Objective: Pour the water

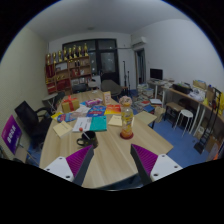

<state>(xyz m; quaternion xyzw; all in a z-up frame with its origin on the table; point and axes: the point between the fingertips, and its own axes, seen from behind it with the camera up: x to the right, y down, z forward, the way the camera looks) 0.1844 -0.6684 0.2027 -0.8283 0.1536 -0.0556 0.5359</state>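
My gripper (111,163) is open and empty, held above the near end of a long wooden table (110,145). Its magenta pads (78,160) stand wide apart with only bare tabletop between them. Just ahead of the left finger sits a small dark cup-like thing (87,138). Beyond the right finger stands a clear bottle (127,119) with an orange base, upright near the table's middle. Both are apart from the fingers.
Books and papers (90,122) and several small items cover the table's far half. A black chair (35,120) stands at the left, shelves (68,66) at the back wall, a desk with a monitor (156,75) and white stools (184,114) at the right.
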